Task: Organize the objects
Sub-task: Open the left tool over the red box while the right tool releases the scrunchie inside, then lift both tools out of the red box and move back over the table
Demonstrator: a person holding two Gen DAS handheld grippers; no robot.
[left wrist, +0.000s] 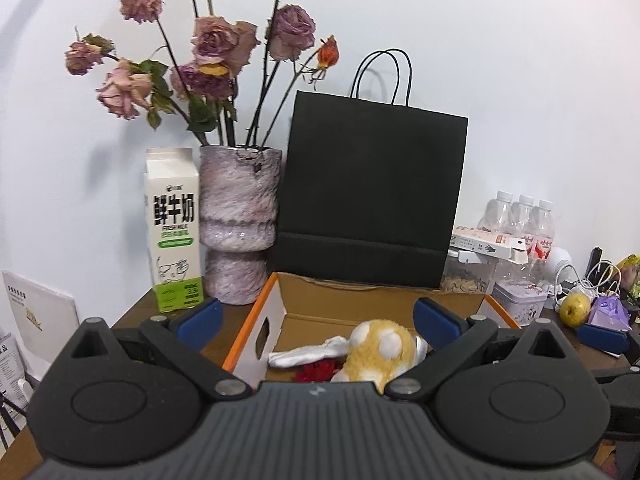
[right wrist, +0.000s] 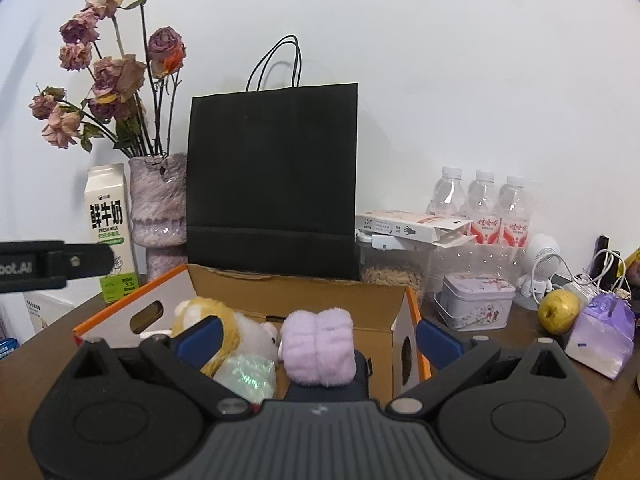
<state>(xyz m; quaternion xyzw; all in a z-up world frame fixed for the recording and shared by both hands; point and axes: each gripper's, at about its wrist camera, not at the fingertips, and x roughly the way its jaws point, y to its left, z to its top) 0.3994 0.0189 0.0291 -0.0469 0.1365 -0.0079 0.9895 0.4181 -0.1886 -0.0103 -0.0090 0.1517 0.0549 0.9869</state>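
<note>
An open cardboard box (left wrist: 256,316) with orange edges stands on the wooden table. A yellow plush toy (left wrist: 380,350) lies inside it, beside a white cloth piece (left wrist: 304,354) and something red. My left gripper (left wrist: 318,320) hovers over the box, open and holding nothing. In the right wrist view the box (right wrist: 360,292) also holds the plush toy (right wrist: 208,312), a shiny wrapped item (right wrist: 248,372) and a fluffy purple roll (right wrist: 318,348) resting on a dark blue object. My right gripper (right wrist: 319,338) is open, its pads well apart on either side of the purple roll.
A black paper bag (right wrist: 272,184) stands behind the box, with a milk carton (left wrist: 174,228) and a vase of dried roses (left wrist: 238,224) to its left. To the right are water bottles (right wrist: 484,208), a tin (right wrist: 474,304), a seed jar, a yellow fruit (right wrist: 558,310), a purple pouch (right wrist: 604,332) and cables.
</note>
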